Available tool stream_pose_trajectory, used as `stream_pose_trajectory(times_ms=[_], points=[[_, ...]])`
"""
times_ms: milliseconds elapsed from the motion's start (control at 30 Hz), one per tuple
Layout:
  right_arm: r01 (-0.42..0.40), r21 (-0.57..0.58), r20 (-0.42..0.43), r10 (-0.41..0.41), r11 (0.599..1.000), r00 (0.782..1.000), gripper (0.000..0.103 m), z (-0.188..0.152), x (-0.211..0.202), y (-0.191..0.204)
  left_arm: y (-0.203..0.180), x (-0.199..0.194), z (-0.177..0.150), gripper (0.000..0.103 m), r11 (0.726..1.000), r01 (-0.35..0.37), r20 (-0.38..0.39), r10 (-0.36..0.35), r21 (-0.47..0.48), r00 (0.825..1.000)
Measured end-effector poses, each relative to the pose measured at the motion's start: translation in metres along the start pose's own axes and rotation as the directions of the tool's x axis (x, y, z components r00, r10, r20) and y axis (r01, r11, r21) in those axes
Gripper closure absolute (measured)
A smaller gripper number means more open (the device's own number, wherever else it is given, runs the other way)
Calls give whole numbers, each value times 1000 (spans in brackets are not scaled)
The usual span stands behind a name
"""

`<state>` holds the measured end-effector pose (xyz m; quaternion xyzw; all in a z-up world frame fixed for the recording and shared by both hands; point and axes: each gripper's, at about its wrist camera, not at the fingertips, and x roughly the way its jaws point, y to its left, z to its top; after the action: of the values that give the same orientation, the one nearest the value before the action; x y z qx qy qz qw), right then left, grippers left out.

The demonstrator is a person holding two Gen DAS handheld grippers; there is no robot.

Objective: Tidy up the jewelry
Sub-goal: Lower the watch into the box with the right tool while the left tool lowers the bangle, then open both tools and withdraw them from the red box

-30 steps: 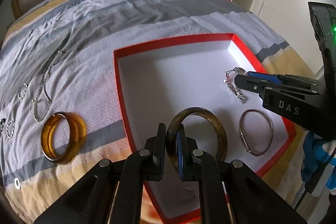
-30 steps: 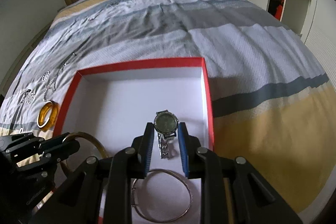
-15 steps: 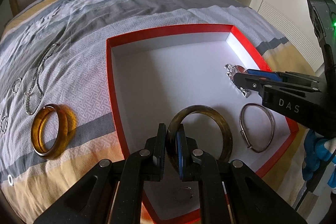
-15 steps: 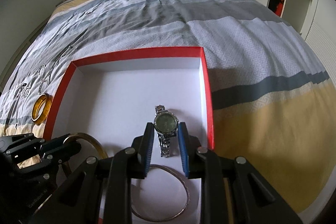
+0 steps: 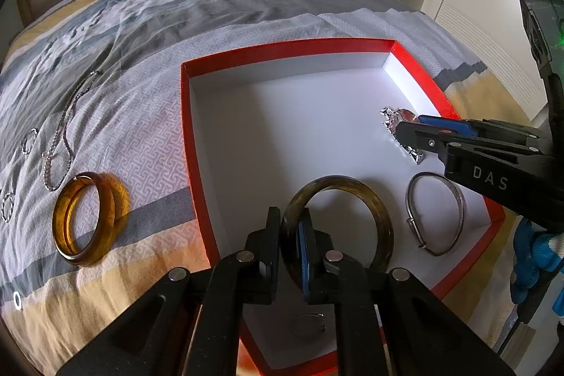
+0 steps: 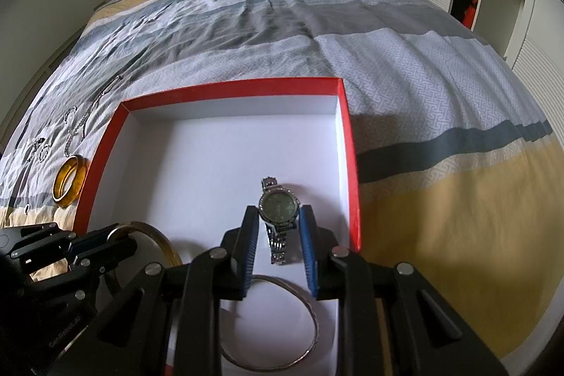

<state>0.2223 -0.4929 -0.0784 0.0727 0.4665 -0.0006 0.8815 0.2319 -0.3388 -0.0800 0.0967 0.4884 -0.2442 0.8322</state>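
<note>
The left gripper (image 5: pixel 289 245) has its fingers pinching the rim of a dark olive bangle (image 5: pixel 370 203) near the front edge of the red box (image 5: pixel 282 50), which sits on the bed (image 5: pixel 246 6). The right gripper (image 6: pixel 278 249) holds its fingers spread on either side of a silver watch (image 6: pixel 277 205) lying by the box's right wall. A silver bracelet (image 5: pixel 435 214) lies in the box's front right corner. An amber bangle (image 5: pixel 86 217) and a chain necklace (image 5: pixel 65 129) lie on the bed left of the box.
</note>
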Motion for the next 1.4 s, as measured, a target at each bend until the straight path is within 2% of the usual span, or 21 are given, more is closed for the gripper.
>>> stream_pose_trajectory(times_ms=[733, 933, 1033, 1100, 1167, 1400], points=[[1, -15, -9, -2, 1000, 1000, 80, 1, -1, 2, -3, 1, -3, 92, 1000, -9, 1, 9, 8, 1000], [-5, -9, -13, 5, 1000, 1000, 80, -1, -1, 1, -5, -1, -3, 86, 1000, 4, 0, -4, 13, 1000], [-15, -2, -10, 15, 1000, 1000, 73, -2, -4, 0, -6, -3, -3, 82, 1000, 13, 2, -13, 13, 1000], [-13, -3, -7, 13, 1000, 1000, 72, -2, -7, 1, -7, -7, -4, 75, 1000, 14, 9, -14, 14, 1000], [-13, 1, -1, 13, 1000, 1000, 72, -2, -11, 1, -7, -12, -4, 62, 1000, 16, 20, -16, 12, 1000], [-10, 7, 32, 10, 1000, 999, 72, -2, -37, 3, -4, -45, -5, 60, 1000, 11, 76, -12, 9, 997]])
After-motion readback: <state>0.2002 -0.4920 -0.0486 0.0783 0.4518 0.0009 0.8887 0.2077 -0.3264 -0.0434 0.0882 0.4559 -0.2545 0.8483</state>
